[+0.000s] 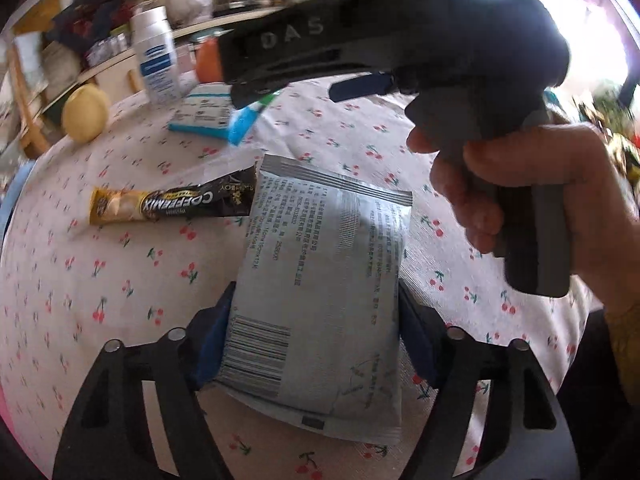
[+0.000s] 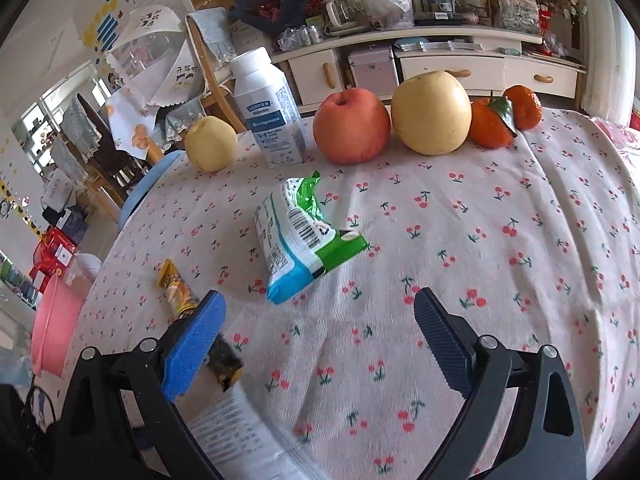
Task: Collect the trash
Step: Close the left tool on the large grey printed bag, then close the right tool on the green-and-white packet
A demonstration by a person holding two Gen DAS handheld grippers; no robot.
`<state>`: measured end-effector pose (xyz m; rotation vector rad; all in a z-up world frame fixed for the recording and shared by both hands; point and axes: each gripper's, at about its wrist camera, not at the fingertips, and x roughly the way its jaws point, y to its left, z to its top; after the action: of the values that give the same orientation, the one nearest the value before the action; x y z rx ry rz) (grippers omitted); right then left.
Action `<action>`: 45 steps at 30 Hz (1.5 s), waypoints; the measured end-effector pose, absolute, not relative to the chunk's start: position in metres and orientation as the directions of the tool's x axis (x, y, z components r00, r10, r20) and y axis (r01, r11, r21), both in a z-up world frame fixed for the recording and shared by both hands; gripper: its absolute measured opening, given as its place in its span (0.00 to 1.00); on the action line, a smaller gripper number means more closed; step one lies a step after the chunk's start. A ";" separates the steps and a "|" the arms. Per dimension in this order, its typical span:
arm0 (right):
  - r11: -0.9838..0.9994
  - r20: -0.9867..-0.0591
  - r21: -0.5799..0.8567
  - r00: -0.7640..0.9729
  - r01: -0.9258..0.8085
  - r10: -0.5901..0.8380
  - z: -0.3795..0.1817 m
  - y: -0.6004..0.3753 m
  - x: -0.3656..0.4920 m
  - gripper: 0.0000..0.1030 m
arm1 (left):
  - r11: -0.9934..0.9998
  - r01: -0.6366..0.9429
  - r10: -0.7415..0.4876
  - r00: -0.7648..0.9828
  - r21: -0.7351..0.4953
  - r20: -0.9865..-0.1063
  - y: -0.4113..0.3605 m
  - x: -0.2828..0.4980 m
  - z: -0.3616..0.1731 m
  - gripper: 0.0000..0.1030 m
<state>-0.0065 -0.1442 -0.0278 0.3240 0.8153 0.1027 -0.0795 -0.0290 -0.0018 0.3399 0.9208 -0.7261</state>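
Between the left gripper's (image 1: 312,340) blue pads: silver packet (image 1: 320,296), flat on cherry-print tablecloth (image 1: 100,280), both pads against its edges. Right gripper (image 2: 320,344) wide, empty; green-blue wrapper (image 2: 304,236) ahead.

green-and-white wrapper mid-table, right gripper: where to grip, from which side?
Grip the raised green flap of the green-and-white wrapper. It lifts off the tablecloth, so a pad could likely slip under. Come from the near side: the open right gripper already faces it.

Matt woven cotton tablecloth (image 2: 500,280) under a glossy foil-like packet (image 1: 320,280) and shiny plastic wrapper (image 2: 304,232).
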 end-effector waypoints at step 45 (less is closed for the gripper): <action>0.990 -0.735 -0.052 0.677 -0.130 0.050 -0.042 -0.066 0.037 0.32 | 0.922 0.210 -0.371 0.723 -0.326 -0.583 0.204 -0.060 0.054 0.69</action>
<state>0.0375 -0.0661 -0.0423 -0.1034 0.8217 0.1017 -0.0600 0.2037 0.0541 -0.2456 0.6929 -0.3243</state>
